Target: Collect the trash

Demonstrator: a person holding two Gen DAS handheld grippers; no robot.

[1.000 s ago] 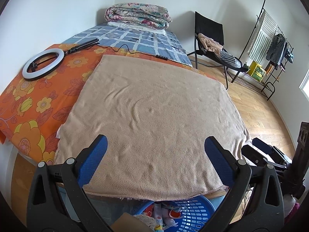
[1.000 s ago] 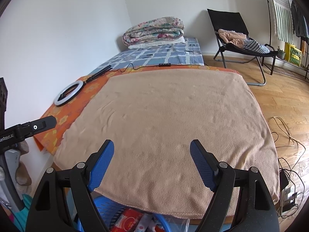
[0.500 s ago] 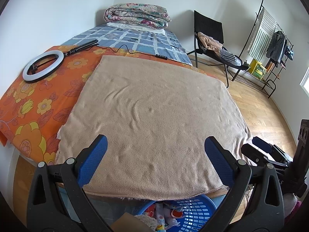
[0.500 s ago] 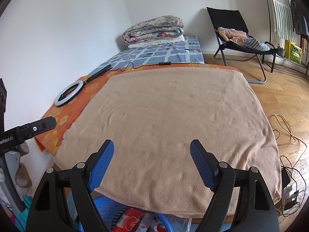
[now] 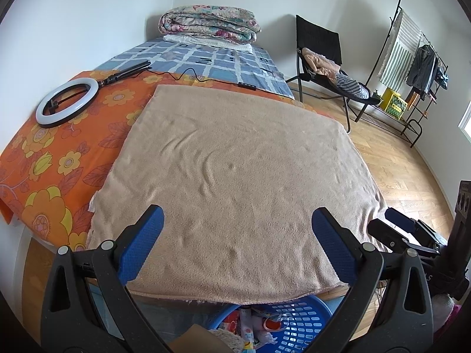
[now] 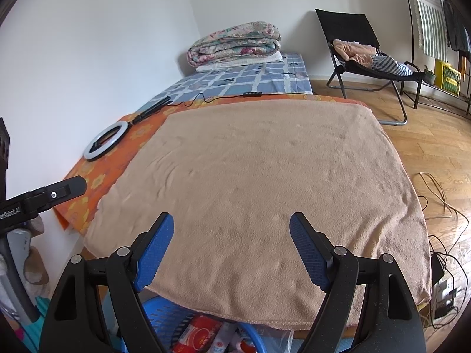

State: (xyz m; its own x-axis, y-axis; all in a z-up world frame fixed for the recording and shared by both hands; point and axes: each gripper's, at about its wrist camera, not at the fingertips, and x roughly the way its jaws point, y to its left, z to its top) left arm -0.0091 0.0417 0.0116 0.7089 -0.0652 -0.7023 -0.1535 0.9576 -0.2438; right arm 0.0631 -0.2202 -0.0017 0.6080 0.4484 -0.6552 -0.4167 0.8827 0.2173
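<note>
left gripper fingers apart, unchanged | right gripper fingers apart, unchanged | blanket bare, unchanged

- left gripper jaws spread wide, nothing between them, above near edge of tan blanket
- blue basket under that edge, packaging and scraps inside
- right gripper visible at right edge, state unclear
- ring light lying on orange floral sheet, left of blanket
- folded quilt at far end, black chair beside bed
</note>
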